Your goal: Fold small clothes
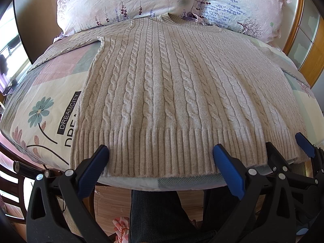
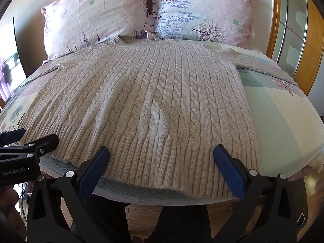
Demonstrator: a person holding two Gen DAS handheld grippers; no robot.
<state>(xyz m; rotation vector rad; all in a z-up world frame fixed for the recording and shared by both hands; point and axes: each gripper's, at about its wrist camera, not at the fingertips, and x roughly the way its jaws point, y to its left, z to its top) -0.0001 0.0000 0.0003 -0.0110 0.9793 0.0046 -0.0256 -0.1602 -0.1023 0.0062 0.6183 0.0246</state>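
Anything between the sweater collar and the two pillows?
Nothing: the sweater collar touches the seam between both pillows, clearest in the right wrist view.

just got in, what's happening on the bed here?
A person holds both grippers at the near hem of a beige cable-knit sweater spread flat on the bed, collar toward the pillows. The left gripper and right gripper are open over the ribbed hem. Nothing is folded yet.

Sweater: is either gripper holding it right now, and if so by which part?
Nothing is held. Both the left gripper and the right gripper are open, poised over the ribbed hem of the sweater, which lies flat on the bed.
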